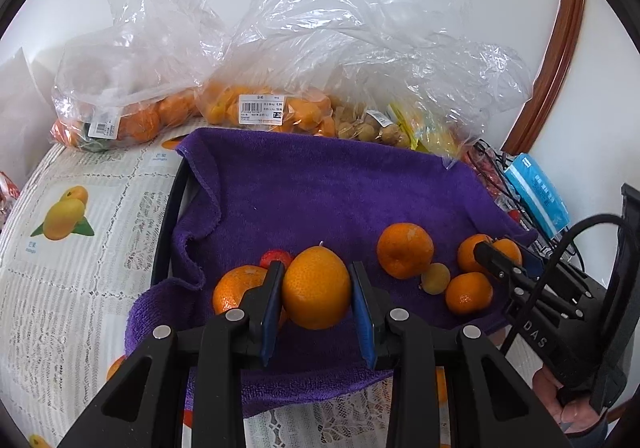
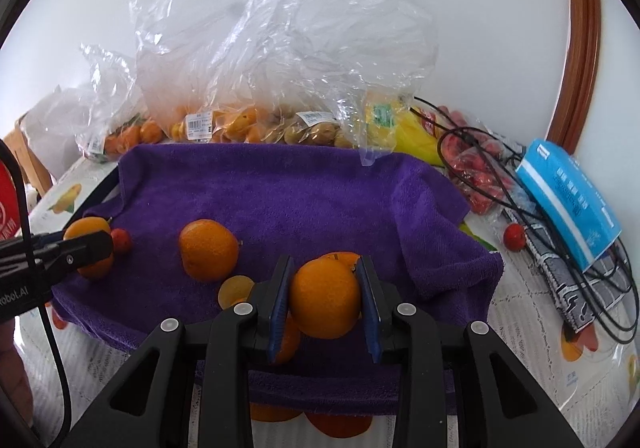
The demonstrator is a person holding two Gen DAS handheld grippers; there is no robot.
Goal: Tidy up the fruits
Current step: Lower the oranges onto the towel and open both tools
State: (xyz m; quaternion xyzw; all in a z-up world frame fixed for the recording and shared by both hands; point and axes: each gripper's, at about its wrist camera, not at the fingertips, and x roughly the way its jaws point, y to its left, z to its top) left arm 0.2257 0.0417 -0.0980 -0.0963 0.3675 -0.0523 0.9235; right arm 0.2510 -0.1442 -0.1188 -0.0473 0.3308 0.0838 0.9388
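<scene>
A purple towel (image 1: 320, 183) covers a black tray (image 1: 170, 215) on the table. My left gripper (image 1: 316, 268) is shut on a large orange (image 1: 316, 290), held just above the towel's near edge. Another orange (image 1: 234, 288) and a small red fruit (image 1: 276, 256) lie behind its left finger. Further right rest an orange (image 1: 405, 250), a small yellowish fruit (image 1: 436, 278) and another orange (image 1: 469, 292). My right gripper (image 2: 325, 264) is shut on an orange (image 2: 325, 298) over the towel (image 2: 288, 187). An orange (image 2: 208, 250) and the yellowish fruit (image 2: 236, 290) lie to its left.
Clear plastic bags of oranges (image 1: 132, 115), kumquats (image 1: 272, 107) and small brown fruit (image 1: 368, 125) line the back edge by the wall. A blue tissue pack (image 2: 568, 199), black cables (image 2: 520, 187), a bag of red fruit (image 2: 476, 171) and a loose red fruit (image 2: 514, 236) sit to the right.
</scene>
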